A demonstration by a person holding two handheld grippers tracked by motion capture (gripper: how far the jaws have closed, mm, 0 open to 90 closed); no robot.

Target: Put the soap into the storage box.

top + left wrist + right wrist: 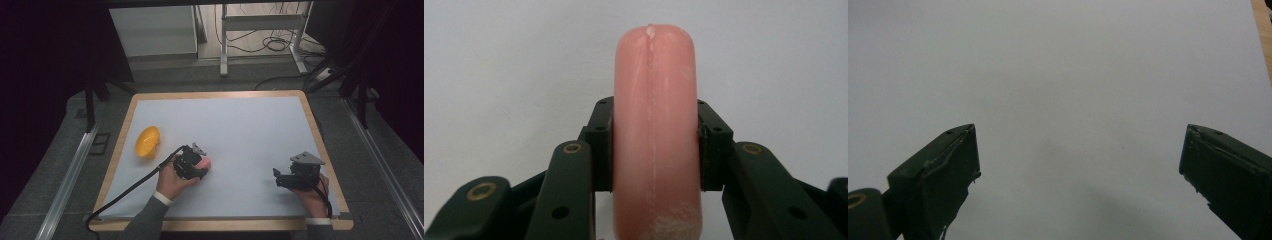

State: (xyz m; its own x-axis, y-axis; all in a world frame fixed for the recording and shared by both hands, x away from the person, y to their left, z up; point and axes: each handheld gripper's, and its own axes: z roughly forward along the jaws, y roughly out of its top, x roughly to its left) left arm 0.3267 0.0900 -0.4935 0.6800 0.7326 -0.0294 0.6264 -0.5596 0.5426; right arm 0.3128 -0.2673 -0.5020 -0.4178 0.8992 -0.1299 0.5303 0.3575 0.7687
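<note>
My left gripper (655, 145) is clamped on a smooth, pink, rounded sausage (655, 140) with a pale seam along its length, held just above the matte white tabletop (240, 130) near its middle. My right gripper (1080, 170) rests with jaws spread wide, nothing between them. A glossy yellow bowl (147, 142) lies tipped to the left of the sausage, well apart.

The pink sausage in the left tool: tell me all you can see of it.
The pink sausage is a smooth, glossy, plastic-looking cylinder with a rounded end and a pale seam along its length; whitish scuffs mark the near end. The left tool is shut on it, a black pad pressing each side about midway, the rounded end sticking out beyond. In the high view it shows as a pink patch at that tool, over the white table mat, right of the yellow bowl.
</note>
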